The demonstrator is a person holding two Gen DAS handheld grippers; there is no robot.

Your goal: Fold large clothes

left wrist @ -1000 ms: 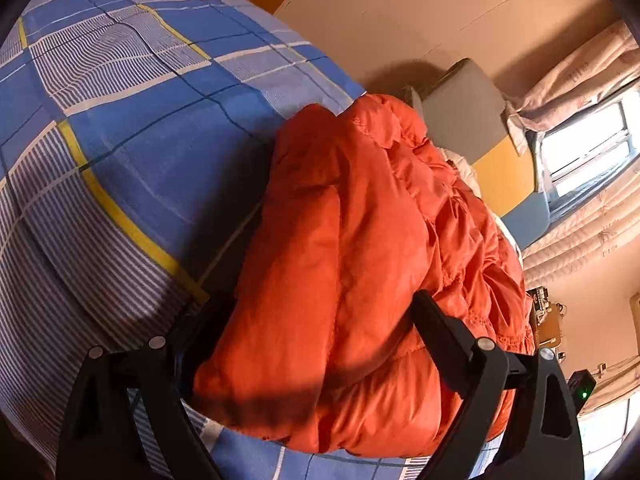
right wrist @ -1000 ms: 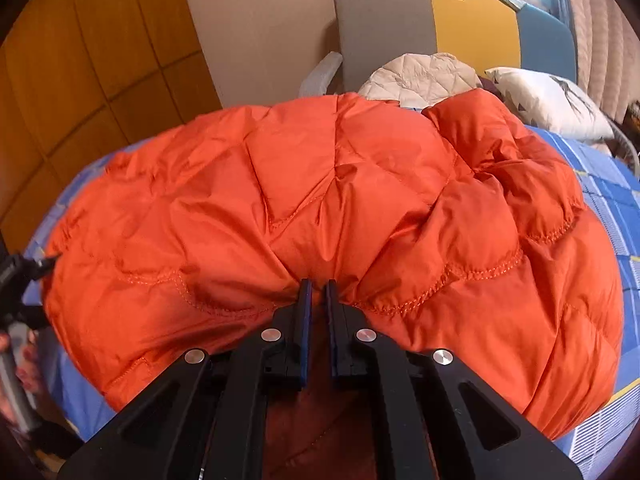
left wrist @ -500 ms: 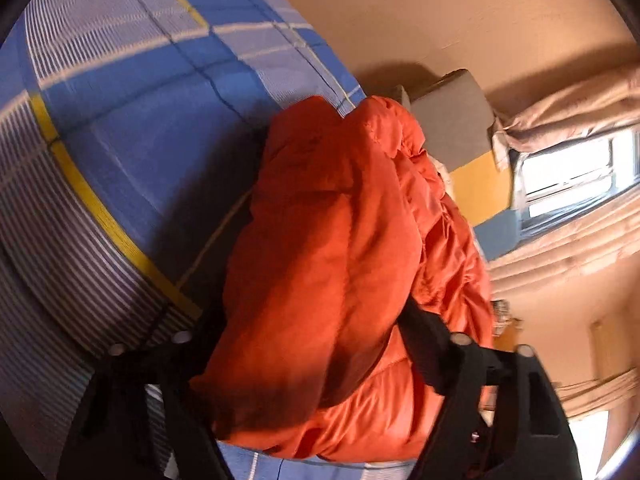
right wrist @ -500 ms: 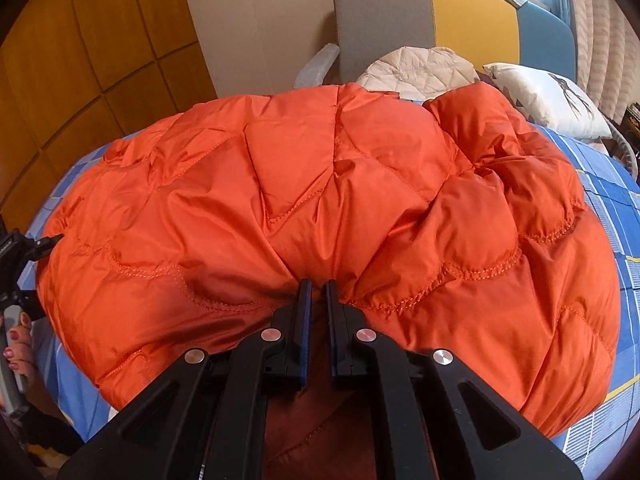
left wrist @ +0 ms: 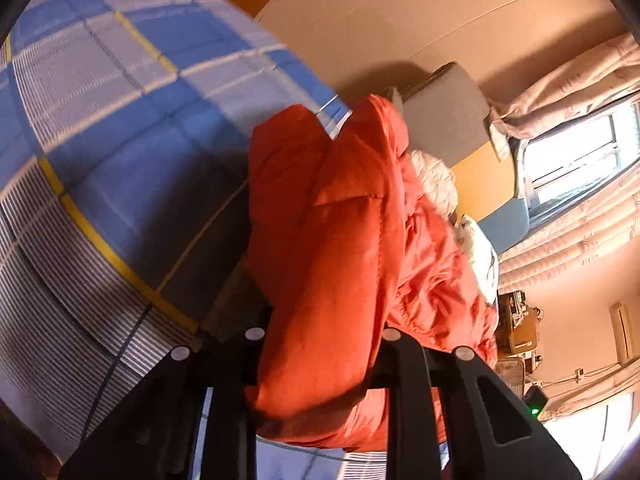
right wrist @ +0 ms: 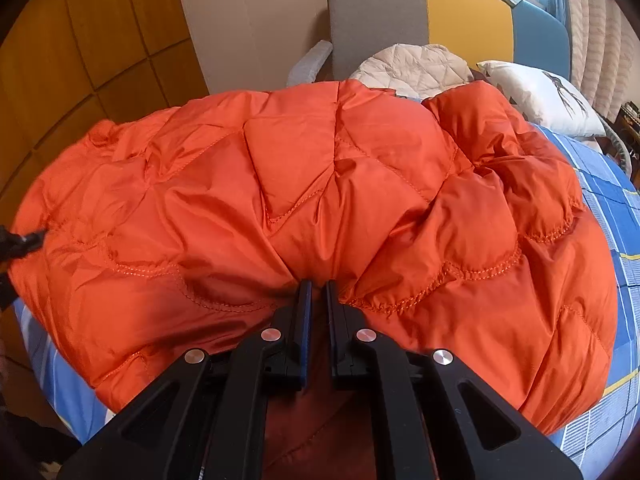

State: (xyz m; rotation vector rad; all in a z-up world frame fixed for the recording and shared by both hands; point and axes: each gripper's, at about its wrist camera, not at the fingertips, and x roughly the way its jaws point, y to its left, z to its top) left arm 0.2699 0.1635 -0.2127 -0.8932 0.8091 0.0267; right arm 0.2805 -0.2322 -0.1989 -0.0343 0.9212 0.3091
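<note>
Left gripper (left wrist: 320,344) jaws closing on a bunched fold of the puffy orange quilted jacket (left wrist: 340,248), right gripper (right wrist: 316,300) jaws pinched tight on its near edge, jacket spread across the blue plaid bed sheet (left wrist: 120,128), grey-and-yellow chair (right wrist: 376,20) behind.

Beige wall (left wrist: 420,20), sunlit window (left wrist: 576,160), wood-panelled wardrobe (right wrist: 80,40)

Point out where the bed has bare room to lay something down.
Bare bedspread lies left of the jacket in the left view, up to the wall. A narrow strip shows right of it. The head end is crowded: pillow, quilted garment.
</note>
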